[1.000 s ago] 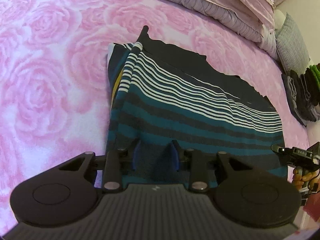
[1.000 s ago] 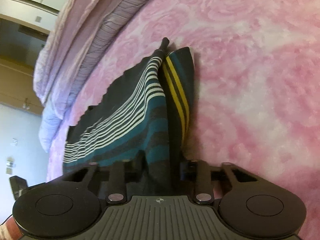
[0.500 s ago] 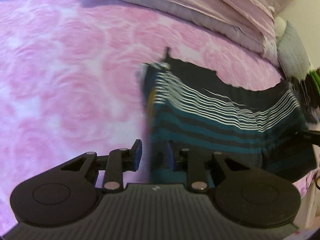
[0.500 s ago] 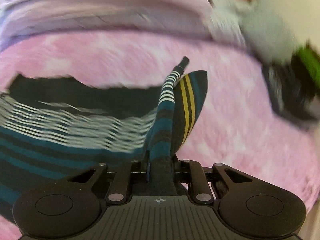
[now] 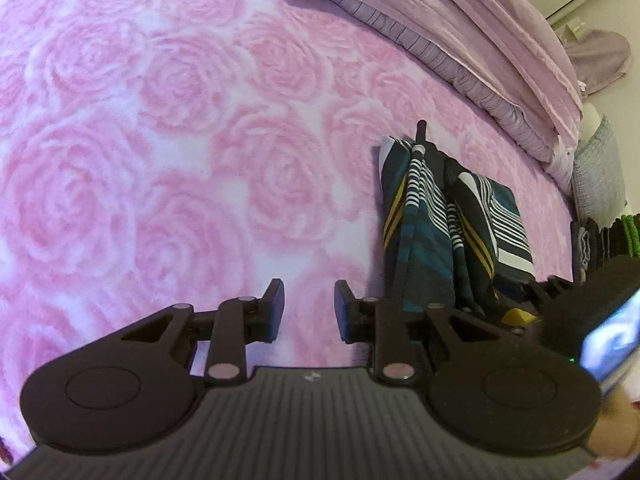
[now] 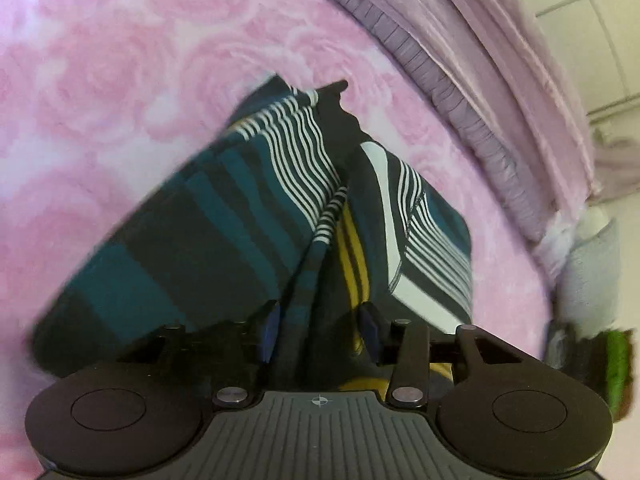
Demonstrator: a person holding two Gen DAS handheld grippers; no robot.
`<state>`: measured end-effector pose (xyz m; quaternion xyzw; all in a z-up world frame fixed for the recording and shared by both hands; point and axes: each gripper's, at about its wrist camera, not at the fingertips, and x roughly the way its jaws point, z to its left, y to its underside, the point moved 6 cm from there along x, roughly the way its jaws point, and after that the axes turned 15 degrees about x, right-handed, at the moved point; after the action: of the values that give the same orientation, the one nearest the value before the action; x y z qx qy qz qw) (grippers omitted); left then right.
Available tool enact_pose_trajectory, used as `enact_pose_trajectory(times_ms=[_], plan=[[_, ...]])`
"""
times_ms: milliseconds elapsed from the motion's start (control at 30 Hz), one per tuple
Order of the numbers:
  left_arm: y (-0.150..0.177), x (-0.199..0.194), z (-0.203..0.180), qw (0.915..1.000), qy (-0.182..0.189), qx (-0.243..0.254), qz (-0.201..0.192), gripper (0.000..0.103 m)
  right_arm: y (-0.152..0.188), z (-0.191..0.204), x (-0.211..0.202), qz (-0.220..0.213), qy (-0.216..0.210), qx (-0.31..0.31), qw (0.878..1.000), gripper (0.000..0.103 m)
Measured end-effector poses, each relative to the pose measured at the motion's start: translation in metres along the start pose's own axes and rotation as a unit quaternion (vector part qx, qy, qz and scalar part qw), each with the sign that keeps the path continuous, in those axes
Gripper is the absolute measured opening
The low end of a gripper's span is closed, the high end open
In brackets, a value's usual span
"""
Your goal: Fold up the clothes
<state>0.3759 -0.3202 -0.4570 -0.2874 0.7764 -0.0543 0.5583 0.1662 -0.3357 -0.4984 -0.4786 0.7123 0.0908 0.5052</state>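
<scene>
Only the left wrist view shows the left claw spread wide and empty over the pink rose-patterned bed cover, with the striped garment folded just to its right. The right wrist view shows the right claw parted around a raised fold of that garment, seemingly no longer pinching it. A lilac quilt lies beyond the garment, folded clothes to its right.

Pink rose-patterned blanket; lilac bedding behind; grey pillow beside it.
</scene>
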Motion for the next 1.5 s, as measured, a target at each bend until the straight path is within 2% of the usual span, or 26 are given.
enact_pose_trajectory(times_ms=[100,167,233,300,367,400,467,500,600,667,700,767,833,933,1000,1033,1067,1100,1167,1233,1300,1400,1500], plan=[[-0.003,0.002,-0.015,0.9997,0.025,-0.001,0.003,0.021,0.003,-0.020,-0.041,0.013,-0.115,0.054,0.992,0.048],[-0.007,0.006,-0.033,0.9988,0.048,0.004,0.004,0.021,0.009,-0.049,-0.063,0.000,-0.157,0.092,0.983,0.048],[-0.011,0.014,-0.057,0.9962,0.087,0.002,0.005,0.021,0.012,-0.084,-0.068,-0.011,-0.160,0.136,0.978,0.047],[-0.013,0.027,-0.081,0.9923,0.123,-0.001,0.011,0.022,0.018,-0.127,-0.065,-0.020,-0.157,0.200,0.967,0.047],[-0.015,0.043,-0.101,0.9899,0.141,0.004,0.018,0.024,0.029,-0.174,-0.046,-0.018,-0.135,0.269,0.953,0.047],[-0.017,0.053,-0.112,0.9883,0.151,0.008,0.022,0.024,0.034,-0.193,-0.032,-0.013,-0.124,0.298,0.946,0.047],[-0.019,0.070,-0.126,0.9871,0.157,0.008,0.031,0.027,0.050,-0.223,0.003,0.024,-0.102,0.346,0.932,0.047],[-0.022,0.080,-0.130,0.9864,0.161,0.005,0.035,0.028,0.060,-0.235,0.024,0.049,-0.102,0.378,0.919,0.047],[-0.029,0.105,-0.140,0.9856,0.162,0.004,0.048,0.031,0.081,-0.252,0.073,0.101,-0.129,0.453,0.877,0.047],[-0.033,0.118,-0.142,0.9862,0.156,0.009,0.055,0.039,0.086,-0.253,0.092,0.118,-0.154,0.483,0.854,0.047],[-0.035,0.123,-0.142,0.9864,0.153,0.008,0.058,0.040,0.087,-0.252,0.099,0.124,-0.162,0.492,0.846,0.047],[-0.037,0.133,-0.143,0.9857,0.156,0.004,0.064,0.041,0.087,-0.248,0.115,0.139,-0.173,0.495,0.840,0.047],[-0.036,0.141,-0.144,0.9855,0.155,0.001,0.070,0.041,0.084,-0.241,0.122,0.141,-0.187,0.492,0.839,0.047],[-0.036,0.150,-0.150,0.9842,0.164,-0.005,0.066,0.039,0.085,-0.241,0.127,0.136,-0.176,0.480,0.848,0.047],[-0.036,0.155,-0.151,0.9849,0.162,-0.006,0.062,0.034,0.086,-0.239,0.134,0.137,-0.178,0.479,0.849,0.047],[-0.036,0.156,-0.151,0.9844,0.165,-0.010,0.059,0.023,0.086,-0.239,0.136,0.140,-0.181,0.480,0.847,0.047],[-0.038,0.155,-0.150,0.9841,0.168,-0.011,0.055,0.017,0.084,-0.238,0.139,0.142,-0.182,0.479,0.847,0.045],[-0.041,0.149,-0.151,0.9856,0.163,0.001,0.045,0.016,0.082,-0.237,0.138,0.142,-0.183,0.474,0.849,0.044],[-0.048,0.130,-0.158,0.9878,0.146,0.051,0.012,0.015,0.073,-0.231,0.133,0.135,-0.187,0.456,0.860,0.035],[-0.058,0.101,-0.166,0.9848,0.127,0.115,-0.031,0.015,0.062,-0.223,0.122,0.124,-0.186,0.428,0.876,0.030],[-0.065,0.077,-0.164,0.9805,0.112,0.150,-0.062,0.015,0.048,-0.210,0.110,0.108,-0.185,0.399,0.892,0.029],[-0.069,0.066,-0.138,0.9834,0.089,0.144,-0.067,0.015,0.032,-0.186,0.095,0.086,-0.188,0.363,0.908,0.029],[-0.064,0.075,-0.104,0.9886,0.055,0.127,-0.058,0.015,0.020,-0.160,0.088,0.065,-0.179,0.326,0.926,0.029]])
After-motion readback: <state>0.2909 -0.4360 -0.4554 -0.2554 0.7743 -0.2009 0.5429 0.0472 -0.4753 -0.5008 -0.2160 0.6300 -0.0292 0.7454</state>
